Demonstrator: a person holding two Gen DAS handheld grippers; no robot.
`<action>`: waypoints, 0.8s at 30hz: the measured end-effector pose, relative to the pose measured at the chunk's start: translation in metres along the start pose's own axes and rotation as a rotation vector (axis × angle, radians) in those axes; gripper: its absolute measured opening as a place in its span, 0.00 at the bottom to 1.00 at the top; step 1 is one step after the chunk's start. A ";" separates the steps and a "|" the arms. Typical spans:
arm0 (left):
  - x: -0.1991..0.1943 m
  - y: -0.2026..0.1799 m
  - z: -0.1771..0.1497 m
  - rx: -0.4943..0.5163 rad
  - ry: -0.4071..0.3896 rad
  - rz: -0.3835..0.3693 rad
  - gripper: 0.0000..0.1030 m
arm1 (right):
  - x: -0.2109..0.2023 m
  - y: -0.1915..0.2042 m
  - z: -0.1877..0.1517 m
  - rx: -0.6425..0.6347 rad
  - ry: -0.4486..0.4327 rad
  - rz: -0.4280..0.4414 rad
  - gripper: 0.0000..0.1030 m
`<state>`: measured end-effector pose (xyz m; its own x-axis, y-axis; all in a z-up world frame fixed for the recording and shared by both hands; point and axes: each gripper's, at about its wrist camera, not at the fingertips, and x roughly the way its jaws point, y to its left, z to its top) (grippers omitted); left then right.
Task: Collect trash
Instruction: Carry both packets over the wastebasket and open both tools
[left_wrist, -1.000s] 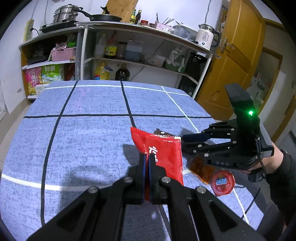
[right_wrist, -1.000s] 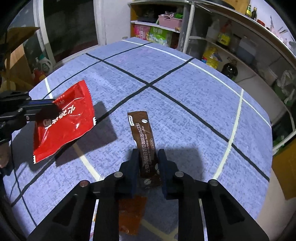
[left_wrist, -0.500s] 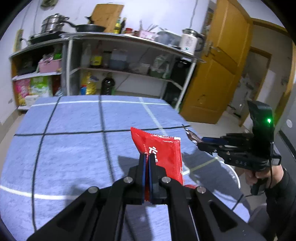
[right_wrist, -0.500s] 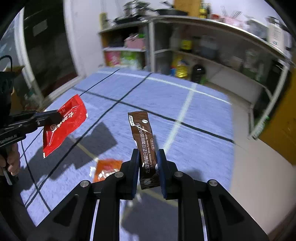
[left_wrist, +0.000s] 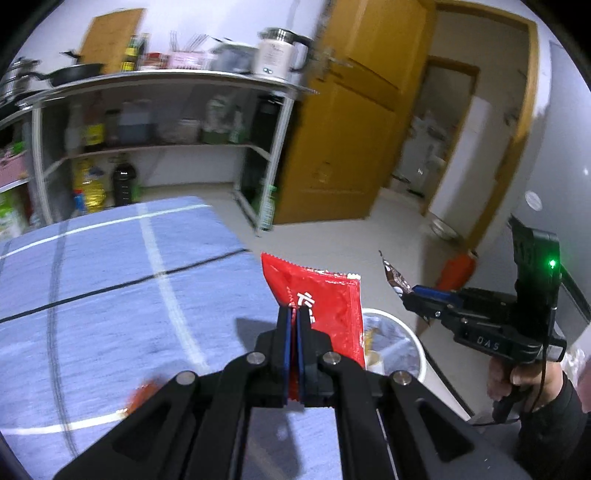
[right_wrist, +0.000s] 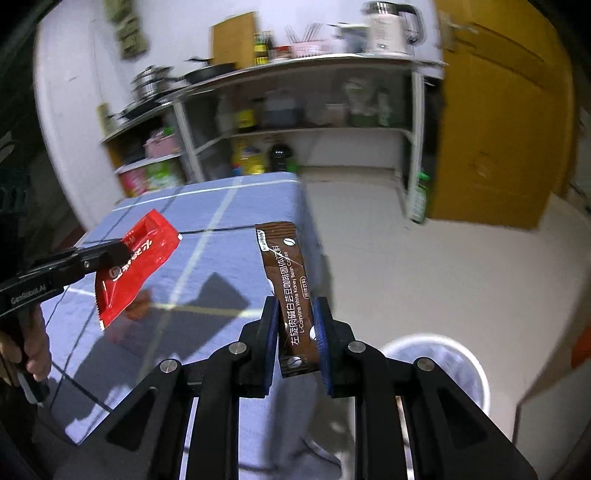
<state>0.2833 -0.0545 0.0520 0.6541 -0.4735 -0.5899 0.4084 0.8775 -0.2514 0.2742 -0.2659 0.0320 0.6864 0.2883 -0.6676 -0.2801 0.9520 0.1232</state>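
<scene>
We hold two tongs above the edge of the blue-clothed bench (left_wrist: 110, 295). Our left tongs (left_wrist: 293, 332) are clenched on a red snack wrapper (left_wrist: 325, 314). Our right tongs (right_wrist: 295, 332) grasp a brown coffee sachet (right_wrist: 288, 291). Both wrappers hang in the air near a white trash bin (right_wrist: 465, 369) on the floor beside the bench.

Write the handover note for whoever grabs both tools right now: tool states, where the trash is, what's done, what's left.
Left tool: shut on the red wrapper, held in the air near the table edge.
Right tool: shut on the brown coffee sachet, also lifted clear of the table.
White bin: on the floor beside the blue table, below and ahead of both tools; some trash already inside.
Done: both pieces picked up.
Left: drop both into the bin. An orange wrapper apparently remains on the table.
</scene>
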 end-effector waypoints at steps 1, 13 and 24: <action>0.012 -0.011 0.002 0.012 0.018 -0.017 0.03 | -0.004 -0.014 -0.007 0.034 0.006 -0.018 0.19; 0.129 -0.115 -0.003 0.125 0.246 -0.108 0.03 | 0.002 -0.126 -0.063 0.307 0.146 -0.173 0.19; 0.209 -0.141 -0.015 0.119 0.411 -0.117 0.03 | 0.021 -0.183 -0.089 0.453 0.224 -0.226 0.21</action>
<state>0.3530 -0.2762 -0.0477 0.3011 -0.4785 -0.8248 0.5513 0.7931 -0.2589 0.2801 -0.4429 -0.0699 0.5224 0.0899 -0.8480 0.2083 0.9508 0.2291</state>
